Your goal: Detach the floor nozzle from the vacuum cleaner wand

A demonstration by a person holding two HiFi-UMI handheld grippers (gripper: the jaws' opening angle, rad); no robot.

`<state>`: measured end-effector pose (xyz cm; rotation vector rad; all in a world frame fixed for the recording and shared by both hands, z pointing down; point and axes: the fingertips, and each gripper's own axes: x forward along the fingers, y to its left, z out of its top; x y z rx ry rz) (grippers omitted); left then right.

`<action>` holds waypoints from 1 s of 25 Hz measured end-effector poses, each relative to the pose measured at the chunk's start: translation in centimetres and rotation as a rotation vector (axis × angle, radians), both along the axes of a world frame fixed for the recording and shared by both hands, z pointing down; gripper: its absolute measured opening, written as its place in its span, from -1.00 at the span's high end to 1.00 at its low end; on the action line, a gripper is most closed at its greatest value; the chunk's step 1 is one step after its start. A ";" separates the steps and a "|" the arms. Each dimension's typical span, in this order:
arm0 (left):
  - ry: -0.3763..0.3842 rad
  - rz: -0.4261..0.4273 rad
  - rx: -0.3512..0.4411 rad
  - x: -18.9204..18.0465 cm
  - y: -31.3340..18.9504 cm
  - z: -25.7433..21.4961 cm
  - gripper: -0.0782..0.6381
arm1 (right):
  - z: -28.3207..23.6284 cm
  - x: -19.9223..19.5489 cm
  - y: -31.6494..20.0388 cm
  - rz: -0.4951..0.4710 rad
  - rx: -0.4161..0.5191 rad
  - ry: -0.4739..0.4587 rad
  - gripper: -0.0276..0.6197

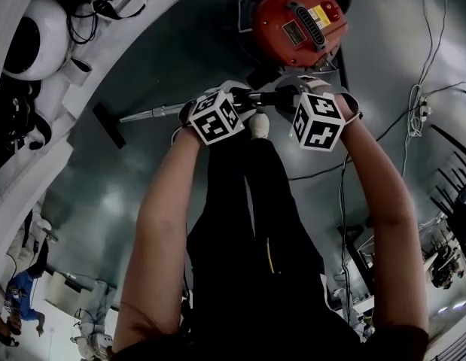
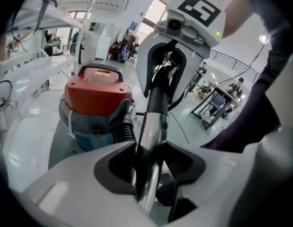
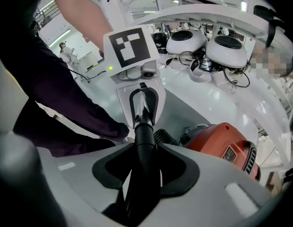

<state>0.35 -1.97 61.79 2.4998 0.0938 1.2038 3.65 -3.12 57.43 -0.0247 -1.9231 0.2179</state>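
Gripping the wand at two spots, the person holds it roughly level above the floor in the head view. The left gripper and right gripper sit close together at the hose end, just in front of the red vacuum cleaner. The floor nozzle is the dark bar at the wand's far end, out to the left and well apart from both grippers. From here I can't tell how firmly it is seated. Two holds this near each other look meant to steady the tube, not yet to pull the nozzle.

In the left gripper view, the left gripper has its jaws drawn in, pads pressed on the wand's shiny metal stretch. That stretch runs on into the right gripper, with the vacuum cleaner on the floor to the left.

In the right gripper view, the right gripper is clamped on the thicker black section, so its jaws stand somewhat wider. Ahead, the left gripper pinches the metal part. I'd judge one hand must shift toward the nozzle before it can come off.
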 end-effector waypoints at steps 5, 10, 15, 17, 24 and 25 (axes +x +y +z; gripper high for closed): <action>-0.001 0.024 -0.058 -0.1 0.6 0.3 0.25 | -0.3 0.0 0.5 -0.013 0.028 0.025 0.45; 0.014 0.022 -0.022 -0.3 0.5 0.1 0.27 | -0.6 0.3 0.4 0.023 0.000 -0.013 0.45; 0.023 0.023 0.034 -0.1 0.3 -0.4 0.28 | -1.1 0.6 0.0 0.059 -0.031 -0.052 0.45; 0.028 0.041 0.019 0.1 0.4 -0.4 0.28 | -1.3 0.8 0.2 0.048 -0.018 -0.042 0.45; 0.007 0.061 -0.051 -0.1 1.1 0.3 0.27 | -1.5 1.0 0.9 0.016 0.020 -0.016 0.45; 0.010 0.064 -0.043 -0.1 1.1 0.3 0.28 | -1.5 1.0 0.9 0.030 0.010 -0.024 0.45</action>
